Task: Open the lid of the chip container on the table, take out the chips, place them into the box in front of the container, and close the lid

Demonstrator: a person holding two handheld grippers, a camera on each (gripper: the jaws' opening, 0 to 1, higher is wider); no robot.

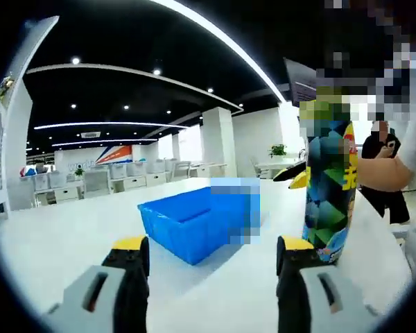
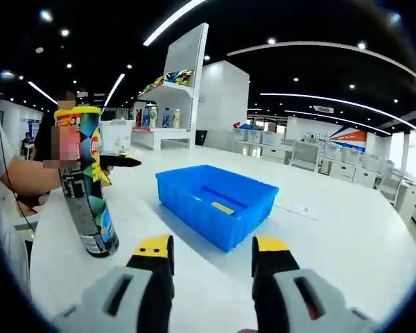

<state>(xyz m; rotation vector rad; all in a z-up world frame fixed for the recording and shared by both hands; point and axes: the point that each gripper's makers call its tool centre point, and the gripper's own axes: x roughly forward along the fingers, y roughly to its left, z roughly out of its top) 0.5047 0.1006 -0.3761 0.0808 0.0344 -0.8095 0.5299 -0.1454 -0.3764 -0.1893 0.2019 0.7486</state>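
Note:
The tall chip container stands upright on the white table, just beyond my left gripper's right fingertip. Its top is blurred in the left gripper view. In the right gripper view the chip container is at the left with its yellow lid on. The blue box sits open beside it on the table. Inside the blue box lies a small yellow piece. My left gripper is open and holds nothing. My right gripper is open too, short of the box.
A person's arm is close behind the container, and a black and yellow pointed object pokes out from behind it. A person stands further back. White shelves hold bottles, and desks and chairs fill the room's background.

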